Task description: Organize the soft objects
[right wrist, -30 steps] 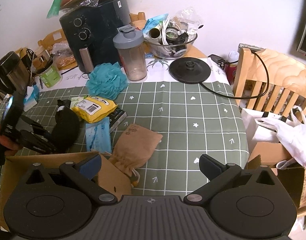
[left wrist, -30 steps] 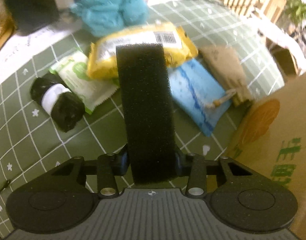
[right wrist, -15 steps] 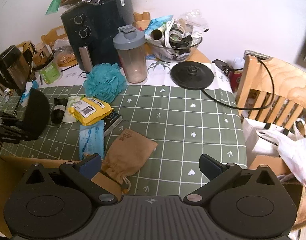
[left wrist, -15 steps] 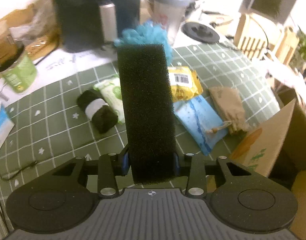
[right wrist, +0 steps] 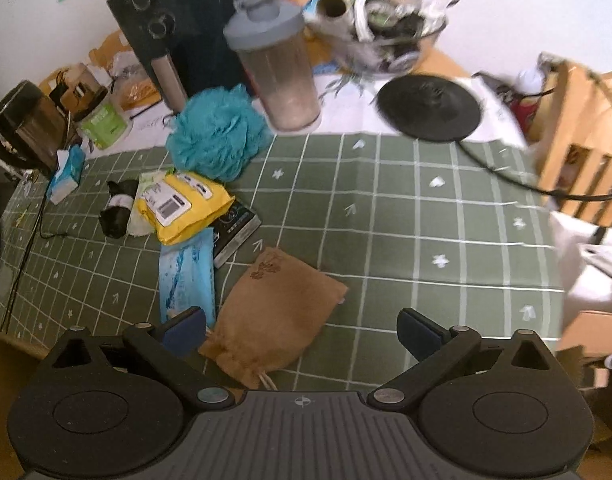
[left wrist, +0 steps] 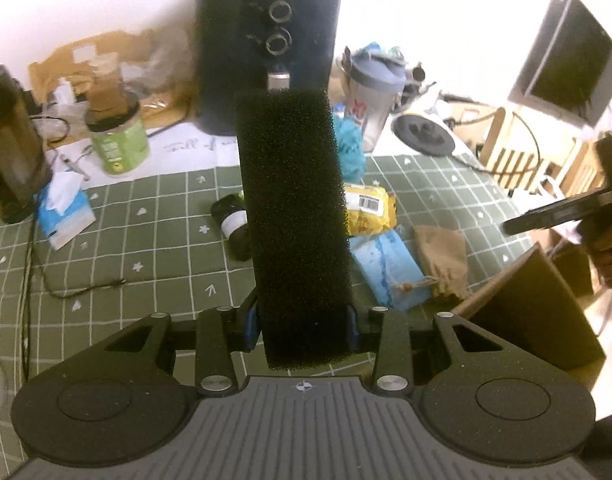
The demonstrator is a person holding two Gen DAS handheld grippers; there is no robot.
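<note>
We see a desk (right wrist: 406, 208) under a green cloth gridded in white, backed by a white wall, with a wooden chair (right wrist: 578, 120) at its three o'clock edge. Along the far side stand a dark air fryer (left wrist: 265, 48), a grey-lidded shaker bottle (right wrist: 273, 64), a black round kettle base (right wrist: 430, 108) and a bowl of clutter (right wrist: 386, 28). The left wrist view alone gives us a dark monitor (left wrist: 566, 64) at two o'clock, a cardboard box flap (left wrist: 534, 304) at four o'clock, and the right hand (left wrist: 606, 248) with its tool reaching in from three o'clock. The right wrist view alone shows the teal bath pouf (right wrist: 215, 136) whole and a small dark box (right wrist: 235, 228) tucked under the yellow packet (right wrist: 181, 208). Around that packet lie a black roll with a white band (right wrist: 115, 208), a blue wipes pack (right wrist: 185, 280) and a brown drawstring pouch (right wrist: 273, 312). Our left tool (left wrist: 303, 324) is clamped on a long black foam sponge (left wrist: 293, 208), coarse and porous, held clear above the desk and running from six toward twelve o'clock. Our right tool (right wrist: 301, 328) has its jaws spread wide with nothing gripped, hanging over the pouch.
</note>
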